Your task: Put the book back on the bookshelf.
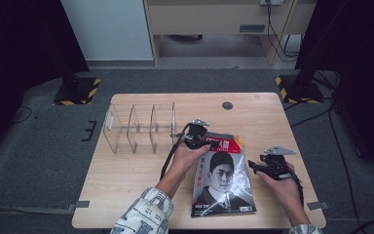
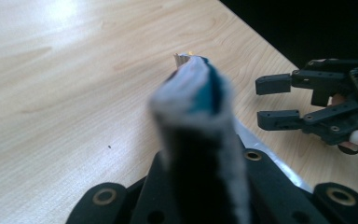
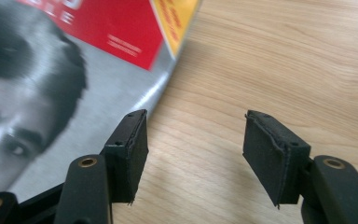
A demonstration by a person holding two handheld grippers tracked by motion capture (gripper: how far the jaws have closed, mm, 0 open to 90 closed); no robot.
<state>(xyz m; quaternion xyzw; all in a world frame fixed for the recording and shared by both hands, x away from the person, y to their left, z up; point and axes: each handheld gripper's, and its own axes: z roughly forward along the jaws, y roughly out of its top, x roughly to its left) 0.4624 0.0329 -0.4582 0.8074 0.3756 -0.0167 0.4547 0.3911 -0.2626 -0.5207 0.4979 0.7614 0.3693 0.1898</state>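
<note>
A person sits at the near side of a wooden table [image 1: 126, 195] and holds a black tool in each hand. A magazine [image 1: 222, 183] lies on the table in front of them, a bit right of the middle. Its cover has a big face on it and a red band along the far edge. The left gripper [image 1: 200, 141] is at the far left corner of the magazine. Its jaws are pressed together on the magazine's edge and pinch it tight. In the left gripper view the pinched edge [image 2: 200, 135] stands up thick and blurry between the jaws, with the bare table behind it. The right gripper [image 1: 254, 166] sits just to the right of the magazine, near the middle of its right side. Its jaws are spread apart and hold nothing. In the right gripper view one pad [image 3: 129, 151] is just beside the shiny edge of the magazine [image 3: 74, 93], and I cannot tell if it touches. The other pad is over the bare wood. The left gripper view shows this open tool [image 2: 279, 102] off to the right too. On the far left part of the table stands a clear plastic rack [image 1: 139, 127] with a few slots. It is apart from the magazine.
</note>
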